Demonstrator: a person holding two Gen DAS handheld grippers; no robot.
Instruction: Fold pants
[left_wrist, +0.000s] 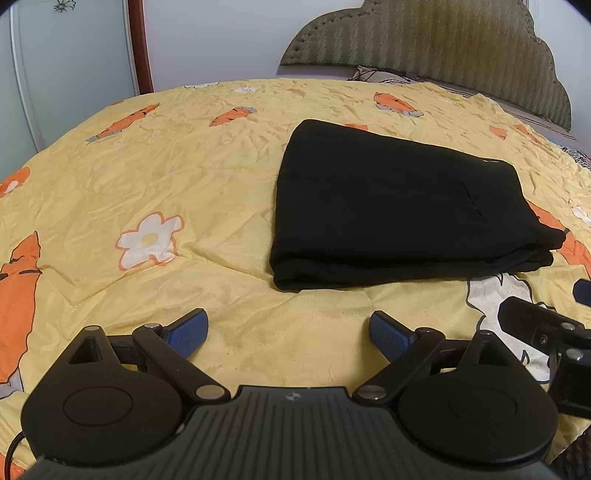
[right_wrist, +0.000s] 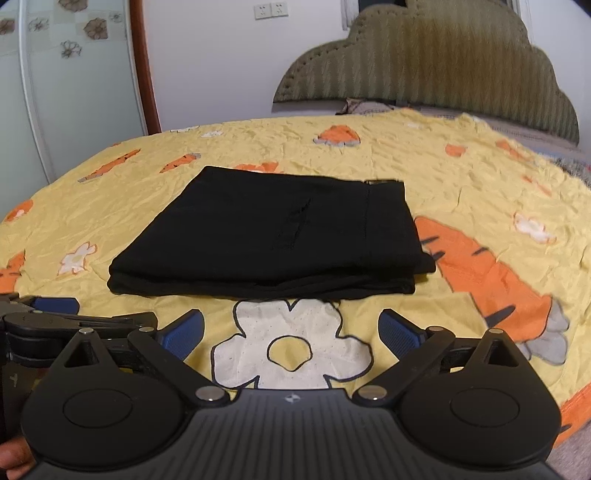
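Looking at the pants (left_wrist: 399, 206), I'd say the folding is basically done: they sit as a compact black rectangle, layers stacked, on the yellow carrot quilt (left_wrist: 221, 155) of the bed. In the left wrist view they're right of centre; in the right wrist view (right_wrist: 266, 236) they're centre-left, just above the big white flower print (right_wrist: 291, 354).

Both tools are off the cloth. The left tool (left_wrist: 288, 332) has its blue pads spread apart with nothing between them, hovering over bare quilt near the pants' front edge. The right tool (right_wrist: 291, 332) is spread wide too, empty, over the flower.

My guess for next: either nothing, or a small tidy. The bottom layers poke out a bit at the lower right corner of the stack, so a nudge or pinch there would square it.

Hard to tell: the fabric is so black I can't count the layers or read seams, only a faint slit that could be a pocket. The headboard (right_wrist: 424, 59) is cut off at the top of the frame, and the right view is slightly blurred at its right edge.
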